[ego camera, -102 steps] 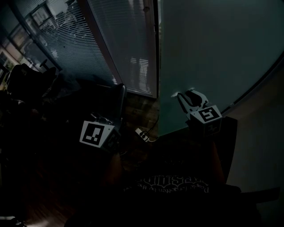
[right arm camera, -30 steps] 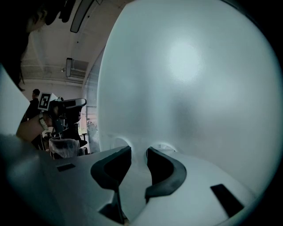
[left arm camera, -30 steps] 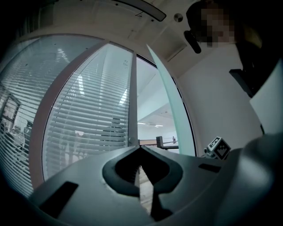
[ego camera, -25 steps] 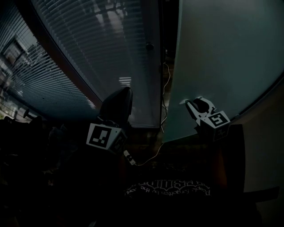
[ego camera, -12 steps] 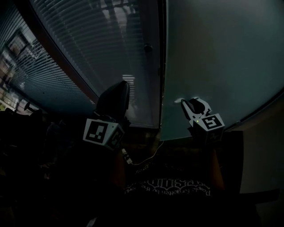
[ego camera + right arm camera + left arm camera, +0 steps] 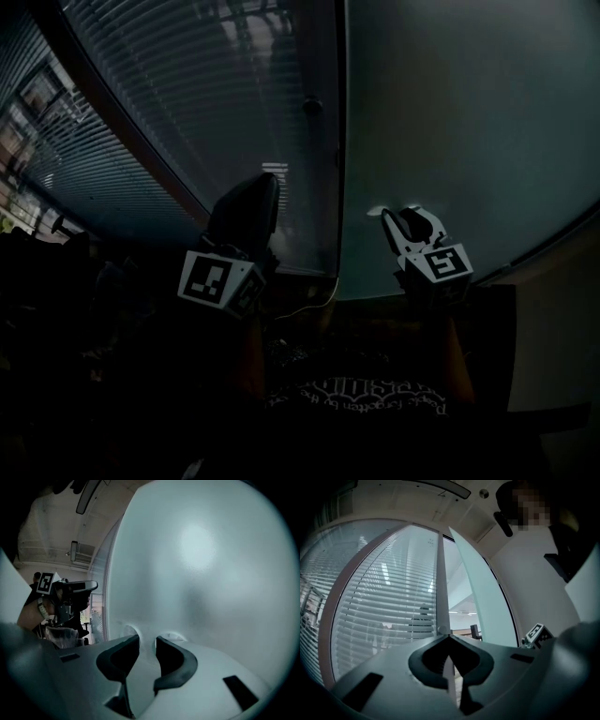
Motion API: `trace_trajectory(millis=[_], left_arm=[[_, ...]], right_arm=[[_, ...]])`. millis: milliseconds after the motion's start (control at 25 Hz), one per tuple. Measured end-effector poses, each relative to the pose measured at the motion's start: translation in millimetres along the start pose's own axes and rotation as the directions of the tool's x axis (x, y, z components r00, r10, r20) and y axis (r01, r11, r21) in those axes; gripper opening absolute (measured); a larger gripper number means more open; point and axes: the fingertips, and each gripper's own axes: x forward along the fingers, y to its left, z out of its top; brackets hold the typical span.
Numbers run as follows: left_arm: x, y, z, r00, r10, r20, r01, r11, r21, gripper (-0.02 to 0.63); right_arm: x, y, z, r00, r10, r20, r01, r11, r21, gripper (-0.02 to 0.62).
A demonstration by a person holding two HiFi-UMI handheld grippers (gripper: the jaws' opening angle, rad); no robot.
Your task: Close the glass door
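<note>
The frosted glass door (image 6: 450, 112) fills the right of the head view. Its left edge stands close to the upright frame post (image 6: 336, 141), with a narrow dark slit between them. My right gripper (image 6: 398, 217) points at the pane low down, its tips at or against the glass. In the right gripper view it (image 6: 147, 639) is open, with nothing between the jaws, and the door (image 6: 211, 573) fills the picture. My left gripper (image 6: 449, 637) is shut and empty, aimed at the post (image 6: 439, 583); its marker cube (image 6: 214, 281) shows lower left.
A glass partition with slatted blinds (image 6: 187, 112) runs along the left of the post. A round knob (image 6: 312, 106) sits on the frame. A cable (image 6: 305, 305) lies on the floor below the gap. A pale wall (image 6: 562, 309) borders the door on the right.
The door's free edge has swung left toward the post and the gap has shrunk to a slit. My right gripper has moved left with the pane. The floor cable is mostly covered.
</note>
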Motion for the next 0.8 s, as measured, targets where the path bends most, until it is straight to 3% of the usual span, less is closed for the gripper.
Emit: trace_trajectory(millis=[240,560,800], left_arm=[[19,-2,3,0.999,-0.039,0.006,0.039,0.999,0.011,0.002],[22,19,2,1.000,-0.017,-0.003,0.017,1.000,0.006,0.002],[24,25,-7,0.999,-0.045,-0.014,0.045,0.999,0.004,0.002]], right_arm=[[16,-9,3,1.000,-0.013,0.003,0.013,1.000,0.000,0.112],[39,-24,10,0.999,-0.046,-0.004,0.046,0.999,0.013,0.112],[46,-33,-1,0.997,-0.080,-0.007,0.080,0.996,0.027,0.112]])
